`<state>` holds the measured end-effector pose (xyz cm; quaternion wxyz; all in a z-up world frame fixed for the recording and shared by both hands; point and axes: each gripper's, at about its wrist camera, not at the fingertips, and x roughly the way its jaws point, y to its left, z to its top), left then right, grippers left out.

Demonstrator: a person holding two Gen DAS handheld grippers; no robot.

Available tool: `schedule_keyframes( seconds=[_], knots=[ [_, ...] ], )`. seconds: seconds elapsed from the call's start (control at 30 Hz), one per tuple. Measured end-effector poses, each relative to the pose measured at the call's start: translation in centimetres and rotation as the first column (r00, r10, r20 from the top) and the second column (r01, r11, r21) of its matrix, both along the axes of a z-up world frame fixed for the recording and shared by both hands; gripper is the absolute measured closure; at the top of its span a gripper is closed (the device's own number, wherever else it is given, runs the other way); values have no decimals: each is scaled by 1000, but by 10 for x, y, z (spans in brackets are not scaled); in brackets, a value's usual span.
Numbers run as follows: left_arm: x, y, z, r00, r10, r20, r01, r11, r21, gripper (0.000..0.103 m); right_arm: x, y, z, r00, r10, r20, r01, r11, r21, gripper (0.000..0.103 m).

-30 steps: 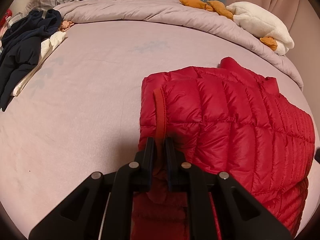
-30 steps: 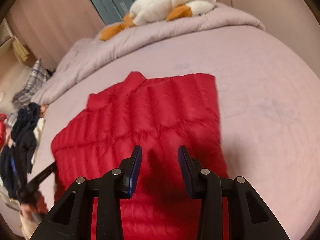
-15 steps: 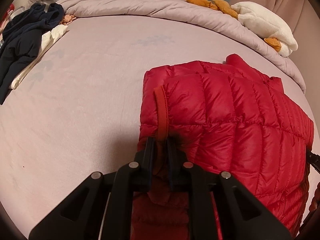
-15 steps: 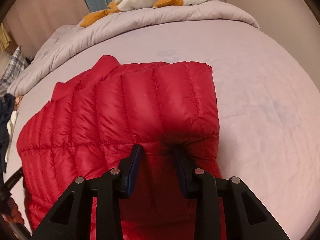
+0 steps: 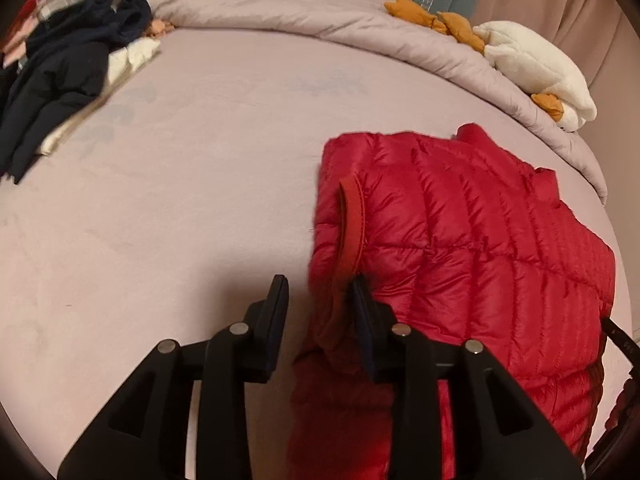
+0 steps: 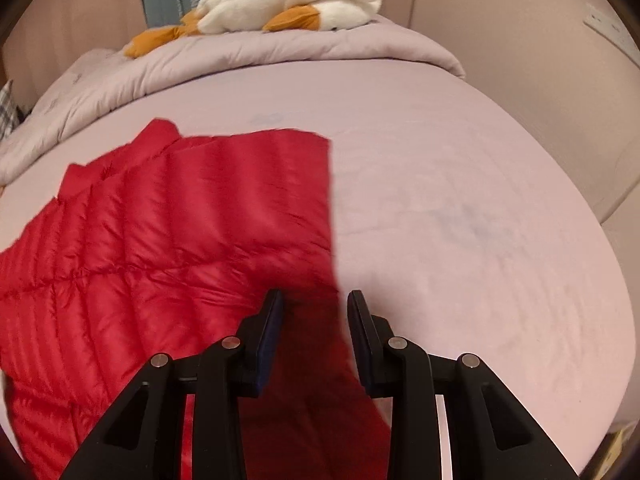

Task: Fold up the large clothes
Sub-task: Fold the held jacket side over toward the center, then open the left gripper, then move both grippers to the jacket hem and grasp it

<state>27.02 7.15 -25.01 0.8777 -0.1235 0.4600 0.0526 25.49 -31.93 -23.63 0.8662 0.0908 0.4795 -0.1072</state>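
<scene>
**Two grippers spread at the near edge of a red puffer jacket**

Both grippers stand with jaws apart, neither clamping cloth.

Left gripper (image 5: 320, 292): wide. Its right finger touches the jacket's folded left edge, beside the sleeve cuff (image 5: 354, 222); its left finger stands over bare sheet. Cuff band lies on top of the quilted body, running away from the camera.

Right gripper (image 6: 314, 300): wide. Poised over the jacket's right near corner, straddling its right edge; left finger over red fabric, right finger over sheet. Whether either finger touches the cloth cannot be told.

Red puffer jacket (image 6: 192, 220): lies flat on the bed sheet (image 5: 180, 200), sides folded in, collar pointing toward the far end of the bed. Some motion blur in the right wrist view.

Surroundings: rumpled lilac duvet (image 5: 320, 28) bunched along the far side of the bed. White and orange plush duck (image 6: 296, 0) resting on the duvet. Pile of dark navy clothes (image 5: 68, 76) over something cream-coloured at the far left of the bed, well apart from the jacket.
</scene>
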Motion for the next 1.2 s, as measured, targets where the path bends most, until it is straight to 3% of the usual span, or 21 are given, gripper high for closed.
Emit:
schedule_keyframes(
  seconds=[0.13,0.2,0.33,0.4,0.47,0.53,0.57,0.67,0.9,1.2],
  knots=[
    [-19,1,24,999,-8,45,8,1000,-4,60,-26,-13,23,999,-8,51,7,1000,26,72],
    [-31,2,40,996,-8,86,9,1000,-16,47,-37,-15,36,997,0,81,-2,1000,29,72],
    [-56,2,68,990,-11,140,19,998,-57,31,-67,-13,66,988,26,154,-34,998,49,68],
    [-73,3,80,986,-23,167,35,997,-74,18,-84,-11,80,980,46,192,-58,997,57,48],
    [-91,2,87,980,-40,192,56,995,-79,12,-108,-9,93,970,70,233,-86,994,61,36],
    [-109,1,89,977,-63,202,80,994,-80,6,-119,-6,98,964,93,251,-112,992,63,36],
    [-119,1,88,977,-67,203,85,993,-83,4,-133,-5,100,961,108,256,-130,989,69,34],
    [-145,3,76,981,-81,174,100,990,-102,4,-154,-3,91,959,126,256,-158,982,108,13],
    [-196,-1,30,993,-108,55,118,968,-224,4,-195,0,48,971,169,169,-198,965,172,13],
    [-239,-18,-4,991,-135,0,129,946,-298,10,-237,-6,6,981,185,63,-195,956,220,13]
  ],
)
